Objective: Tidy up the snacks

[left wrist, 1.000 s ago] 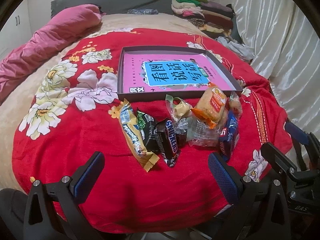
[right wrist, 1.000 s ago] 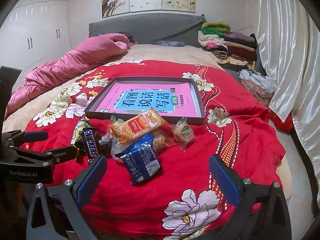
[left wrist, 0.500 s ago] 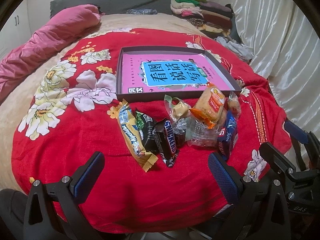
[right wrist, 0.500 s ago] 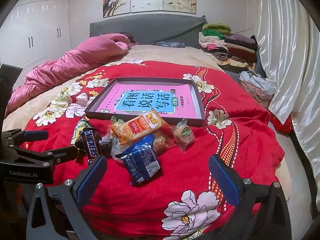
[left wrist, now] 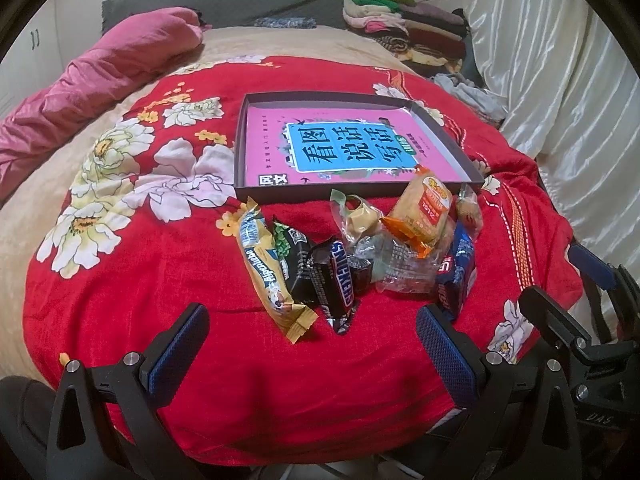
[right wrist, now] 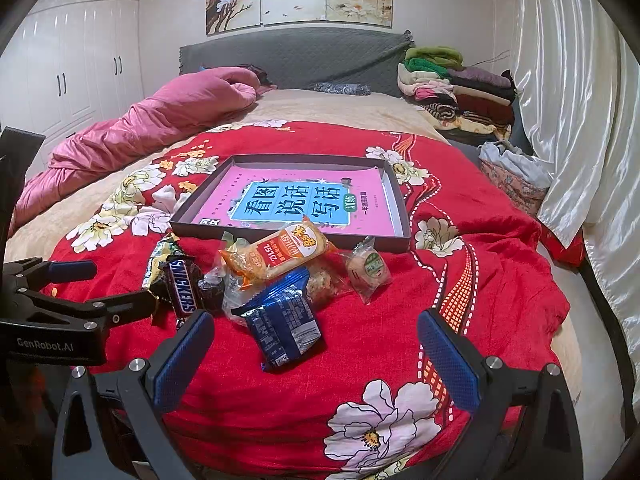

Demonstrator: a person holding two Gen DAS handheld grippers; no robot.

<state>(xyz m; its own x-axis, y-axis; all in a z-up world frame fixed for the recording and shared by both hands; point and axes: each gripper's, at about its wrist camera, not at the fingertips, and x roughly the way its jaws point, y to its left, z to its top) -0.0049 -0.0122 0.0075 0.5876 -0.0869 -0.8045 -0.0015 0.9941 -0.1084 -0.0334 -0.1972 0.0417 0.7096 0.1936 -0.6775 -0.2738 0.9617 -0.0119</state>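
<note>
Barely shifted since a second ago: both views eased a little nearer the pile, nothing on the bed disturbed. Left gripper (left wrist: 312, 356) spread wide, empty, hovering low over the near edge of the red floral blanket (left wrist: 120, 288). Right gripper (right wrist: 316, 360) likewise spread and empty, just beside it on the right.

Snacks heaped loosely just in front of the shallow dark tray (left wrist: 240, 152), probably so each can be lifted a short way into it. Tray itself holding only a pink book (left wrist: 352, 148), none of the snacks inside yet, so sorting judged not begun.

Nearest the left tongs: Snickers bar (left wrist: 340, 276) and yellow wafer bar (left wrist: 268, 276), lying almost between the fingertips but further up the blanket. Nearest the right tongs: blue biscuit packet (right wrist: 284, 328), straight ahead between the pads, not touched. Orange cake packet (right wrist: 276, 256) propped on top of clear wrappers behind it; small round pastry (right wrist: 368, 268) off to the right, apart from the heap.
</note>
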